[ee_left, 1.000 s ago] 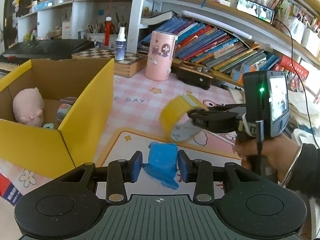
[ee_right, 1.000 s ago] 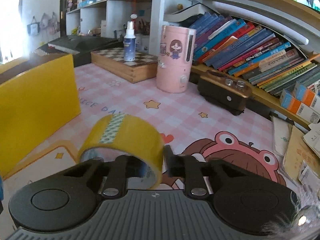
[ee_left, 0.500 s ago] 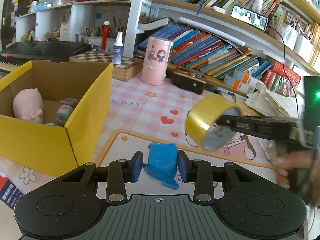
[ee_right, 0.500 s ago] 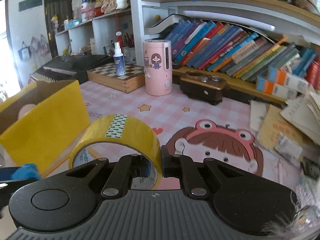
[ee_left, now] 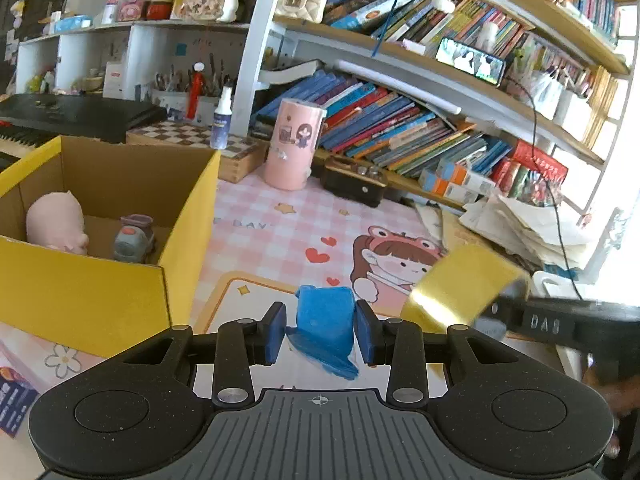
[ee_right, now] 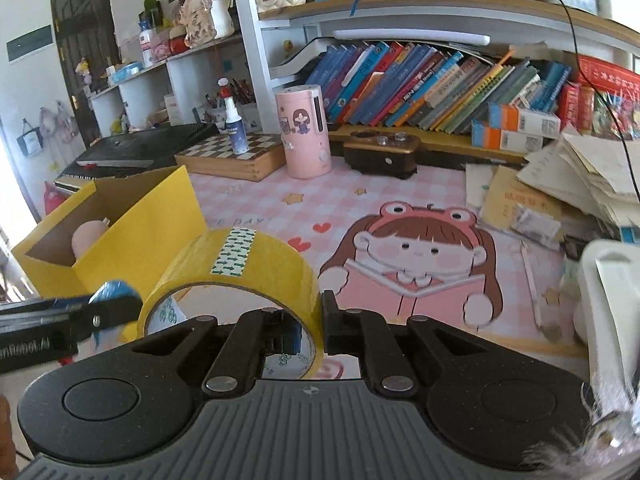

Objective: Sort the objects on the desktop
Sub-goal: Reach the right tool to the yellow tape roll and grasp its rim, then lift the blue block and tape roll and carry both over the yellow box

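My left gripper point(ee_left: 320, 332) is shut on a crumpled blue object point(ee_left: 326, 320) and holds it above the mat. My right gripper point(ee_right: 310, 326) is shut on the wall of a yellow tape roll point(ee_right: 236, 264), one finger inside the ring, one outside. The tape roll also shows in the left wrist view point(ee_left: 460, 292), low at the right. The blue object also shows in the right wrist view point(ee_right: 114, 290), at the left. An open yellow cardboard box point(ee_left: 176, 256) stands to the left, with a pink plush toy point(ee_left: 56, 222) and a small grey toy point(ee_left: 134, 236) inside.
A pink cylinder point(ee_right: 304, 132), a brown box point(ee_right: 380, 154), a chessboard with a spray bottle point(ee_right: 234, 126) and a row of books point(ee_right: 420, 84) stand at the back. Loose papers point(ee_right: 580, 184) pile at the right. A white object point(ee_right: 608, 296) sits at the right edge.
Both grippers have pulled back and risen, still holding their objects. In the left wrist view the tape roll has moved right and lower. More of the shelves and the mat shows.
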Tool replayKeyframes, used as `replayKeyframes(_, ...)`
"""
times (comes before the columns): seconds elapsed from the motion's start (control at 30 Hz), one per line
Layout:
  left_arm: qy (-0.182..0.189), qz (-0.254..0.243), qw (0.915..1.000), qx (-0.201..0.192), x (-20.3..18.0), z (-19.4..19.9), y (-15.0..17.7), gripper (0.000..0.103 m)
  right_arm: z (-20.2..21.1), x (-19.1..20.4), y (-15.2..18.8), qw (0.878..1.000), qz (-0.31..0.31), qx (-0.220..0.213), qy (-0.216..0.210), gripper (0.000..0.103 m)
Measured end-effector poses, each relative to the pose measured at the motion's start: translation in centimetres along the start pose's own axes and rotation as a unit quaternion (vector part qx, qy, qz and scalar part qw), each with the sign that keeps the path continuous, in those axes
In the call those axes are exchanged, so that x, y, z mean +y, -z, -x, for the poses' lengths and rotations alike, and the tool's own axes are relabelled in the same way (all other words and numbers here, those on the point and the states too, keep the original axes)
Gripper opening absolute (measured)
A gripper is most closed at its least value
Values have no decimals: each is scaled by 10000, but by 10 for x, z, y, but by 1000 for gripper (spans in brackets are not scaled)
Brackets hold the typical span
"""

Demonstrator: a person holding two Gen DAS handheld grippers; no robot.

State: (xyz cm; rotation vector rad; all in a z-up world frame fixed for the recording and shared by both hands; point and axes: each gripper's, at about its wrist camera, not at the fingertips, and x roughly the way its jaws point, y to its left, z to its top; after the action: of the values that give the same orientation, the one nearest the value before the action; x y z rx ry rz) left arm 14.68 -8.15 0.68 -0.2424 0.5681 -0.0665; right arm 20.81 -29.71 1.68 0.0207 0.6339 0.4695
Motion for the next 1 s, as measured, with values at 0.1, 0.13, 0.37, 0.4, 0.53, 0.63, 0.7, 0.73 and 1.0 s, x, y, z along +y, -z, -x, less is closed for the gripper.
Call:
replayKeyframes(0.1, 90, -41, 9999, -32, 7, 8, 1, 36, 9, 15, 6, 10000, 35, -1, 45, 9)
replayKeyframes(0.13, 118, -66, 9999, -27, 10, 11, 2, 36, 13, 21, 8, 10000, 60, -13, 57, 9)
replayKeyframes(0.37, 230, -383, 9990, -39, 26, 36, 13, 36, 30, 55, 23, 9999, 55, 14, 155, 9)
replayKeyframes(0.4, 246, -374, 9990, -31, 31, 40, 14, 36, 33, 62, 26, 9999, 52, 36, 160, 9)
replayKeyframes(0.53, 248, -326, 9992, 1, 50, 57, 21, 36, 38, 81, 36, 9997, 14, 181, 164, 9)
replayKeyframes(0.63, 249, -272, 9993, 51, 63, 68, 26, 36, 42, 96, 45, 9994, -49, 291, 178, 9)
replayKeyframes(0.7, 262, -245, 9993, 84, 71, 75, 29, 36, 46, 106, 52, 9993, -74, 324, 190, 9)
replayKeyframes(0.73, 275, -230, 9993, 91, 74, 79, 31, 36, 48, 111, 55, 9992, -81, 336, 194, 9)
replayKeyframes(1.0, 332, -244, 9991, 102, 100, 108, 44, 36, 62, 148, 78, 9987, -145, 448, 170, 9)
